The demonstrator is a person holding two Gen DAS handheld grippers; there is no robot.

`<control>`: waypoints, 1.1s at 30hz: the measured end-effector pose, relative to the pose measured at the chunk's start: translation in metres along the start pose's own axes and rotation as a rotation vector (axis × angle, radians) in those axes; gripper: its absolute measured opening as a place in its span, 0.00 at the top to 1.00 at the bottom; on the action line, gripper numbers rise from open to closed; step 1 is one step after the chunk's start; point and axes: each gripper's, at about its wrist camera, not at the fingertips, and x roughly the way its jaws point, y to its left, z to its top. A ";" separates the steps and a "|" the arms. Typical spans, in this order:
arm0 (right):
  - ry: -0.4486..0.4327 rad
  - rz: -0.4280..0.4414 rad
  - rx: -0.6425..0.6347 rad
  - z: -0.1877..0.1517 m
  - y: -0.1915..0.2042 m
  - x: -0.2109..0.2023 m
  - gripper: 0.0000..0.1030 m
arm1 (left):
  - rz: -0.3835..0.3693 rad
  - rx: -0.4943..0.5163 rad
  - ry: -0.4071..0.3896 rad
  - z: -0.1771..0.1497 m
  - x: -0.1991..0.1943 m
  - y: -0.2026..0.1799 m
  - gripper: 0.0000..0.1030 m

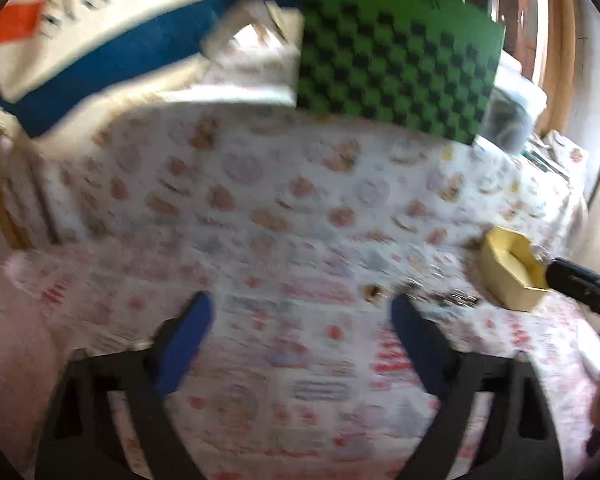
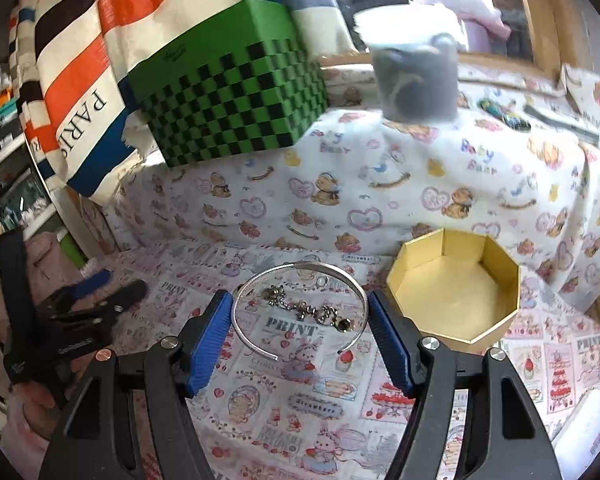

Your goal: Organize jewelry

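- Left wrist view: heavily blurred. Left gripper [image 1: 302,312] is released, blue pads spread wide with nothing between them, only printed cloth [image 1: 260,208] under and ahead.
- Ahead and right of this claw: small jewelry pieces on the cloth, too smeared to identify. Further right sits the gold octagonal box [image 1: 512,266], with the tip of the other gripper touching or just beside its right rim; cannot tell which.
- Far ahead: green checkered box [image 1: 396,60]; open cloth lies between it and the claw.
- Right wrist view: sharp. Right gripper [image 2: 300,320] is released, pads spread either side of the silver open bangle [image 2: 244,292]; each pad is just beside the band, and contact cannot be confirmed.
- Inside the bangle's curve lies a small chain with charms [image 2: 308,308], directly between the fingers.
- Box stands open and empty just ahead-right of the right finger; its near rim is close to that pad.
- Judgement: the pick of the first piece is in hand; nothing is boxed yet.
- Next move calls for closing squarely on the thin band without snagging the chain, then lifting over the box wall.
- Risk: the bangle may spring or slip sideways; clearance on the right, toward the box, is tight, while the left side is freer.
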 end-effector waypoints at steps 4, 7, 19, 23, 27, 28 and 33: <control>-0.011 -0.041 0.007 -0.001 -0.014 -0.002 0.31 | -0.026 0.007 0.093 0.016 0.023 -0.022 0.50; -0.028 -0.064 0.013 0.000 -0.021 -0.005 0.31 | -0.048 0.053 0.137 0.021 0.040 -0.045 0.63; -0.087 -0.101 0.083 0.008 -0.048 -0.025 0.31 | 0.019 0.197 0.235 0.018 0.091 -0.077 0.83; -0.095 -0.110 0.088 0.009 -0.052 -0.027 0.31 | -0.073 0.159 0.268 0.020 0.101 -0.069 0.89; -0.093 -0.125 0.092 0.010 -0.056 -0.025 0.31 | -0.080 0.181 0.251 0.019 0.105 -0.070 0.98; -0.092 -0.129 0.093 0.010 -0.056 -0.024 0.31 | -0.081 0.178 0.245 0.017 0.106 -0.071 0.98; -0.078 -0.156 0.089 0.009 -0.058 -0.015 0.31 | -0.097 0.157 0.223 0.018 0.098 -0.063 0.98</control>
